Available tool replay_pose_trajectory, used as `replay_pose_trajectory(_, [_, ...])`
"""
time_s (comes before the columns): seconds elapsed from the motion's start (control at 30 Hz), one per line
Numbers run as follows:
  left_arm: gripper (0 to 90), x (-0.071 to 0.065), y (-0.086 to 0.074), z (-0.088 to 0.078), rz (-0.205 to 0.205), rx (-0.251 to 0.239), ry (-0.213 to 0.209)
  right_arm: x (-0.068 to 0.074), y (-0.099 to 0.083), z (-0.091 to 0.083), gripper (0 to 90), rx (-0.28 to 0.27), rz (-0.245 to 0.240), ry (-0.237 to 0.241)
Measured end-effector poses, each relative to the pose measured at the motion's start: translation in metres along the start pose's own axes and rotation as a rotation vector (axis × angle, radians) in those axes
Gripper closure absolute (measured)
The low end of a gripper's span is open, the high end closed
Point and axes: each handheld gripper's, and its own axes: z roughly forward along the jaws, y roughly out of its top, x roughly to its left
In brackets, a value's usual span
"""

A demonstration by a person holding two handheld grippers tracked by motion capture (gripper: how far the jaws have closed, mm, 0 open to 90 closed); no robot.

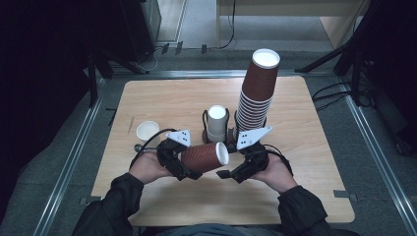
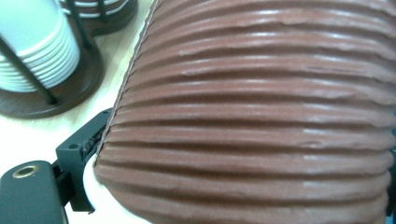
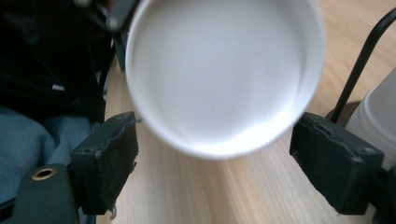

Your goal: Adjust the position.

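Brown ribbed cup (image 1: 204,157) sits lower centre of the high view, lying on its side: long axis roughly horizontal, white mouth facing right toward the right gripper (image 1: 227,174), base in the left gripper (image 1: 189,173). Left gripper is clamped on the cup's ribbed wall. Right gripper's jaws stand spread wide, pads either side of the rim (image 3: 224,74) but off it, nothing gripped. Behind: white cup stack (image 1: 216,123) in a wire holder, tall brown cup stack (image 1: 255,98), single white cup (image 1: 147,131) centre left. Surface is a light wood tabletop (image 1: 167,98); grey floor and dark surroundings beyond.
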Motion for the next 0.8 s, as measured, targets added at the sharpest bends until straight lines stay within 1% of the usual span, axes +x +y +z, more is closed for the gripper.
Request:
replay_pose_trajectory(0.1, [8.0, 0.001, 0.002, -0.002, -0.004, 0.020, 0.003, -0.001, -0.003, 0.004, 15.9, 0.051, -0.013, -0.018])
replay_pose_trajectory(0.13, [8.1, 0.001, 0.003, -0.002, 0.009, 0.036, 0.013, -0.002, -0.004, 0.006, 16.0, 0.066, -0.014, -0.024])
replay_pose_trajectory(0.2, [8.1, 0.000, 0.006, -0.002, 0.023, 0.061, 0.016, -0.003, -0.006, 0.008, 16.0, 0.092, -0.009, -0.030])
replay_pose_trajectory(0.27, [8.1, 0.000, 0.007, -0.001, 0.035, 0.091, 0.026, -0.002, -0.006, 0.010, 16.1, 0.110, -0.021, -0.044])
replay_pose_trajectory(0.3, [8.1, -0.001, 0.008, 0.000, 0.044, 0.105, 0.038, -0.002, -0.006, 0.010, 16.1, 0.110, -0.021, -0.044])
replay_pose_trajectory(0.43, [8.0, 0.000, 0.008, 0.004, 0.046, 0.153, 0.059, -0.003, -0.008, 0.010, 16.1, 0.137, -0.033, -0.060])
replay_pose_trajectory(0.47, [8.1, 0.000, 0.007, 0.005, 0.053, 0.163, 0.066, -0.004, -0.008, 0.010, 16.1, 0.144, -0.034, -0.061])
replay_pose_trajectory(0.53, [8.0, 0.000, 0.007, 0.007, 0.042, 0.185, 0.057, -0.004, -0.009, 0.010, 16.1, 0.157, -0.043, -0.068])
replay_pose_trajectory(0.57, [8.0, 0.000, 0.007, 0.009, 0.053, 0.199, 0.066, -0.003, -0.009, 0.010, 16.1, 0.164, -0.048, -0.067])
replay_pose_trajectory(0.63, [8.0, 0.000, 0.007, 0.013, 0.054, 0.228, 0.075, -0.003, -0.009, 0.010, 16.1, 0.170, -0.055, -0.068])
replay_pose_trajectory(0.67, [8.0, 0.000, 0.006, 0.014, 0.060, 0.239, 0.079, -0.003, -0.009, 0.010, 16.1, 0.172, -0.058, -0.070])
replay_pose_trajectory(0.7, [8.0, 0.000, 0.006, 0.016, 0.062, 0.248, 0.075, -0.002, -0.009, 0.011, 16.0, 0.179, -0.056, -0.067])
replay_pose_trajectory(0.73, [8.0, 0.000, 0.006, 0.018, 0.067, 0.254, 0.083, -0.002, -0.009, 0.011, 16.1, 0.180, -0.057, -0.069])
replay_pose_trajectory(0.8, [8.0, 0.001, 0.006, 0.021, 0.074, 0.277, 0.085, -0.002, -0.008, 0.012, 16.1, 0.184, -0.054, -0.068])
